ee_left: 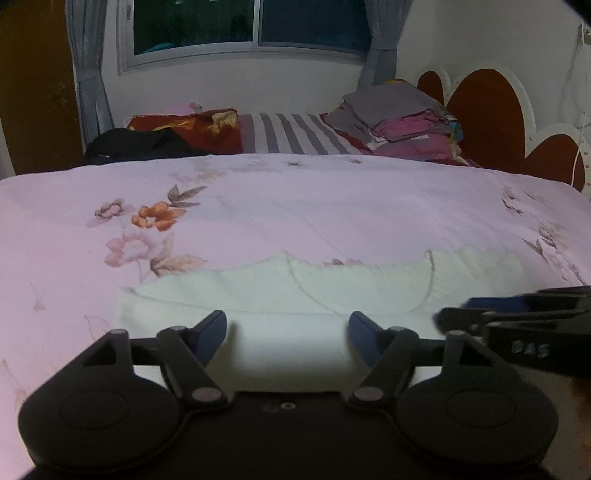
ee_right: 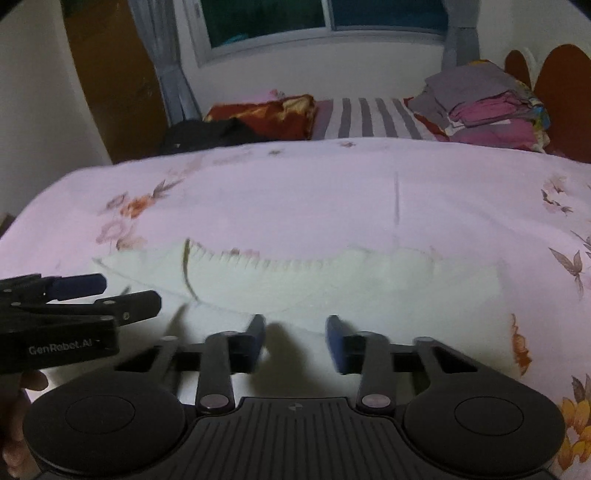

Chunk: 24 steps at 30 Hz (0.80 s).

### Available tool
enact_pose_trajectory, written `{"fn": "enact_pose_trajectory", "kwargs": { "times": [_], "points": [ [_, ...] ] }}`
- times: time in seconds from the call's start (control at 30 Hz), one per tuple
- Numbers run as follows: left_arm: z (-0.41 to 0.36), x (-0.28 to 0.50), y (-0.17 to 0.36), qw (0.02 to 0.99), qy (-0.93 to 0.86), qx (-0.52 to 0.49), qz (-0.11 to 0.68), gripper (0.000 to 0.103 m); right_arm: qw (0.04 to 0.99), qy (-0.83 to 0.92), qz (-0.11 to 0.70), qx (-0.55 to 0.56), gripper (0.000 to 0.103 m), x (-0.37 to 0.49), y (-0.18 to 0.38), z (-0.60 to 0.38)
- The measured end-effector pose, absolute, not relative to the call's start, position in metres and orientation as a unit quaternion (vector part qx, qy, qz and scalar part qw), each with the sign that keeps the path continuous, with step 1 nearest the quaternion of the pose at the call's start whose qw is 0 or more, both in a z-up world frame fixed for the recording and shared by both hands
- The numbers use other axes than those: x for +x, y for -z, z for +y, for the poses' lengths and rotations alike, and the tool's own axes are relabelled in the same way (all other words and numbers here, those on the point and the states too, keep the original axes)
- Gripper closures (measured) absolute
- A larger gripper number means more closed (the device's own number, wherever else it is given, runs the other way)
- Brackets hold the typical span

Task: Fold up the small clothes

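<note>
While flat on floral bedspread (ee_left: 295,206), white garment (ee_left: 295,291) lies ribbed, scallop-edged.

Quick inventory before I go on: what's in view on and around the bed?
white garment: 1, white, flat on the near bedspread
bedspread: 1, pink floral, covers the bed
folded clothes pile: 1, grey and magenta, far right
striped cloth: 1, grey-white, far middle
red floral cloth: 1, far left
black cloth: 1, far left
window: 1, dark, back wall
left gripper: open, over the garment's near edge
right gripper: open, over the garment's near edge
</note>
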<state>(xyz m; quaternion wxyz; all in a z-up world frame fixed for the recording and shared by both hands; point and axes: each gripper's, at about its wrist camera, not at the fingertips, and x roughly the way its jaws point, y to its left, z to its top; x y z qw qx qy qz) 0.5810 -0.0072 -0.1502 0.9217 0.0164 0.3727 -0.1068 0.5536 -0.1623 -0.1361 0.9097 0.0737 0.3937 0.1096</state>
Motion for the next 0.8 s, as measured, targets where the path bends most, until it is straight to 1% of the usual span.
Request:
{"fn": "enact_pose_trajectory", "kwargs": {
  "times": [0.03, 0.2, 0.27, 0.4, 0.47, 0.63, 0.8],
  "points": [
    [-0.008, 0.579, 0.152, 0.92, 0.108, 0.015, 0.376, 0.032, 0.907, -0.118, 0.397, 0.075, 0.076, 0.553, 0.138, -0.16],
    [-0.002, 0.569, 0.165, 0.914, 0.097, 0.024, 0.393, 0.031, 0.903, -0.127, 0.408, 0.051, 0.076, 0.55, 0.145, -0.154],
    [0.013, 0.559, 0.169, 0.917, 0.086, 0.029, 0.389, 0.028, 0.909, -0.089, 0.405, 0.051, 0.076, 0.548, 0.145, -0.173],
    [0.045, 0.538, 0.17, 0.921, 0.073, 0.02, 0.382, 0.028, 0.91, 0.007, 0.405, 0.087, 0.076, 0.537, 0.15, -0.234],
    [0.048, 0.536, 0.168, 0.921, 0.072, 0.01, 0.384, 0.028, 0.906, 0.005, 0.409, 0.108, 0.076, 0.533, 0.151, -0.252],
    [0.042, 0.534, 0.161, 0.92, 0.064, 0.015, 0.387, 0.031, 0.908, 0.007, 0.407, 0.097, 0.076, 0.53, 0.144, -0.244],
    [0.049, 0.509, 0.156, 0.919, 0.067, 0.014, 0.387, 0.031, 0.914, -0.015, 0.396, 0.092, 0.076, 0.493, 0.132, -0.236]
  ]
}}
